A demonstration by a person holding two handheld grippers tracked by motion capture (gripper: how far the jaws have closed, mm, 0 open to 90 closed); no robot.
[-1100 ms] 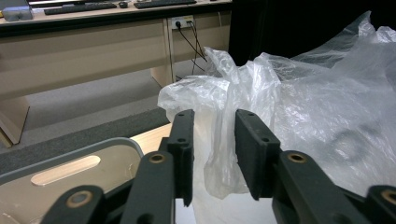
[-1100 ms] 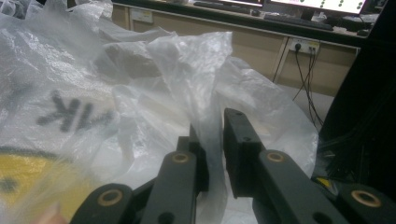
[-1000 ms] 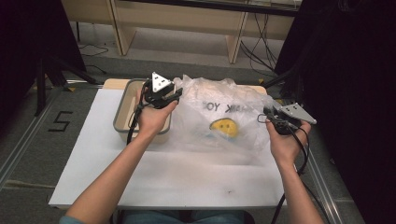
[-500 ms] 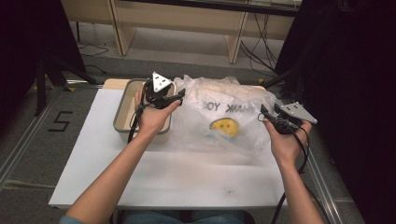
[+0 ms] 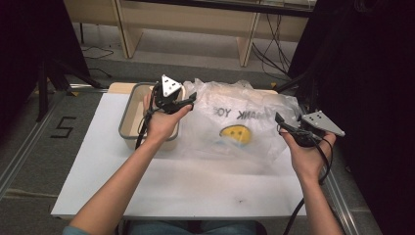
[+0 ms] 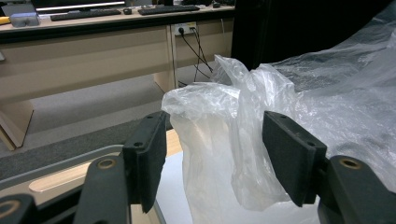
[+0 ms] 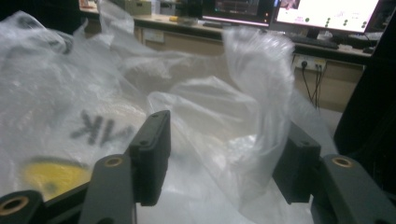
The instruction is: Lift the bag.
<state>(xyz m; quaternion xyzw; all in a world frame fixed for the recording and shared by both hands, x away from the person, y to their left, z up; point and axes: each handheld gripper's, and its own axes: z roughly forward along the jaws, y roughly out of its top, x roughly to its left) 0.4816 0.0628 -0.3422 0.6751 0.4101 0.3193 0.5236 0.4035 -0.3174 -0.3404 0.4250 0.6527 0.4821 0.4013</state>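
High view first, starting nearest: two forearms come up from the bottom edge, each hand carrying a gripper over the white table (image 5: 161, 188). On the person's left, the left gripper (image 5: 188, 100) sits above the near rim of the beige tray (image 5: 128, 117), its tips pointing across at the clear plastic bag (image 5: 244, 122). On the other side, the right gripper (image 5: 280, 120) hovers at the bag's right edge, the grey three-cornered plate riding on top of it.

The bag lies crumpled in the middle of the table, touching the tray's right side, with black lettering and a yellow smiley face (image 5: 236, 134) showing through the film.

Left gripper view now: the left gripper (image 6: 215, 158) has its jaws standing wide, and they have just been opening. A bunched fold of the bag (image 6: 224, 140) stands between the pads, but neither pad presses on it, with gaps on both sides. The tray (image 6: 56, 168) rim runs along the lower left.

Right gripper view: the right gripper (image 7: 224, 158) is also wide, jaws just been opening too. A loose flap of the bag (image 7: 210, 121) stands between them, unpinched. The lettering and the yellow face (image 7: 51, 175) lie off to the left.

Farther back, a wooden desk (image 6: 93, 51) with cables beneath it.
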